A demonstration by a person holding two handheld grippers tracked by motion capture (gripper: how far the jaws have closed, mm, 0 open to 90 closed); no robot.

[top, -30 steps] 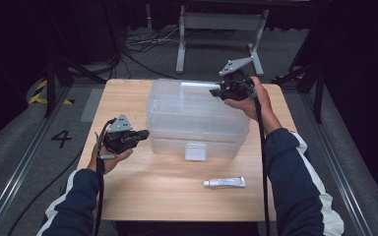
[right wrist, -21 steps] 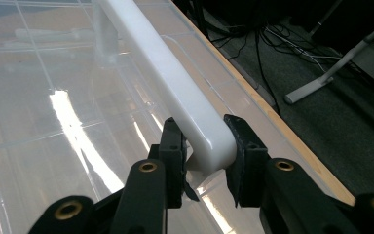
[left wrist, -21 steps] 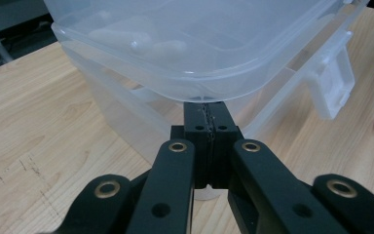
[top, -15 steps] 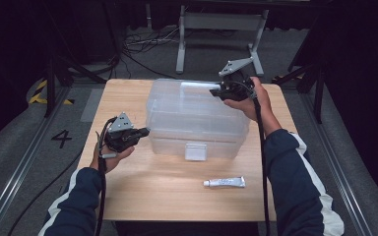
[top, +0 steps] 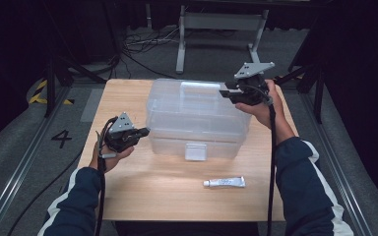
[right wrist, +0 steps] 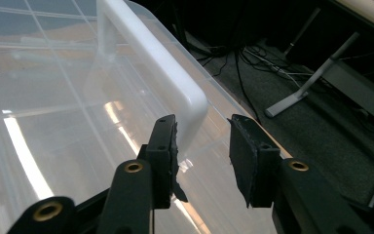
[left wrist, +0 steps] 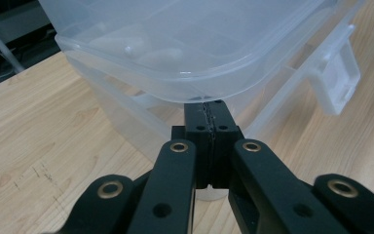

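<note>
Little had moved since the earlier frames: both grippers held nearly the same stations. Left gripper (top: 142,132), jaws pressed together on nothing, sat just under the lid corner of the clear storage box (top: 197,118). Right gripper (top: 225,93), jaws parted, hovered above the box's handle (right wrist: 151,63). Latch (top: 195,150) appeared fastened; opening not begun. Tube (top: 224,182) lay near the box's front.

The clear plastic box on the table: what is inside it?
Through the lid of the clear plastic box the left gripper view shows pale rounded shapes; what they are I cannot tell. The rest of the inside is blurred by glare.
</note>
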